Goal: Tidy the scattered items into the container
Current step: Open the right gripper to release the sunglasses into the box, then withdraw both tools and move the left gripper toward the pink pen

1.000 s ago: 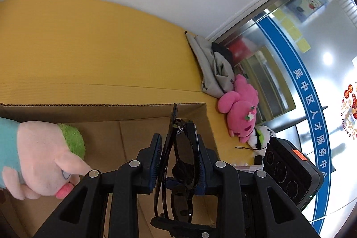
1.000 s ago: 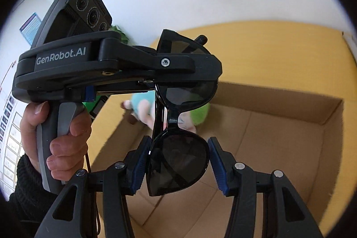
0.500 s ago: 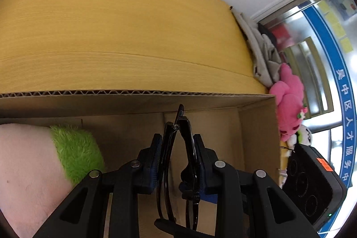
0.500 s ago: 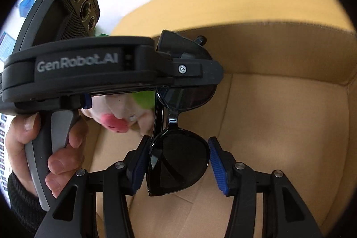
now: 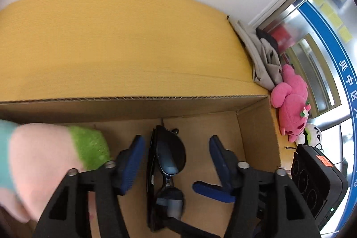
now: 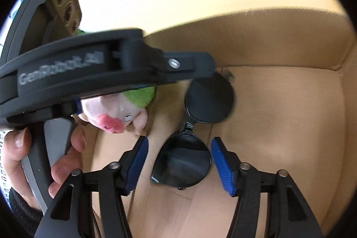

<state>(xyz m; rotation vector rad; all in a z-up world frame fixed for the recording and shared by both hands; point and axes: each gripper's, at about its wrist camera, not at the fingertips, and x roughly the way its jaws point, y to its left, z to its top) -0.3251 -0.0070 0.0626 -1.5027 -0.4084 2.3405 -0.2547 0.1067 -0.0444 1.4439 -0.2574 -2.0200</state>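
Both of my grippers are spread wide, and neither one grips anything. My left gripper (image 5: 176, 160) has its blue pads (image 5: 131, 162) well apart, with the black sunglasses (image 5: 166, 173) lying between them and touching neither. My right gripper (image 6: 179, 162) is just as wide, and its pads (image 6: 221, 166) flank the near lens without contact.

The sunglasses (image 6: 196, 126) lie folded inside the cardboard box (image 5: 254, 135), on its floor, one lens towards the far wall and the other nearer my right fingers. A plush toy (image 5: 51, 162) with a pink face, green fur and a teal part lies in the same box just left of the sunglasses; from the right wrist view its pink snout (image 6: 110, 124) shows beneath the body of my left gripper. My left hand (image 6: 42, 160) wraps the grey handle at that view's left edge.

The box stands on a yellow wooden table (image 5: 125, 41). Beyond its right wall sit a pink plush (image 5: 292, 102), a folded grey cloth (image 5: 263, 59) and a white plush (image 5: 313, 135), all outside the box.
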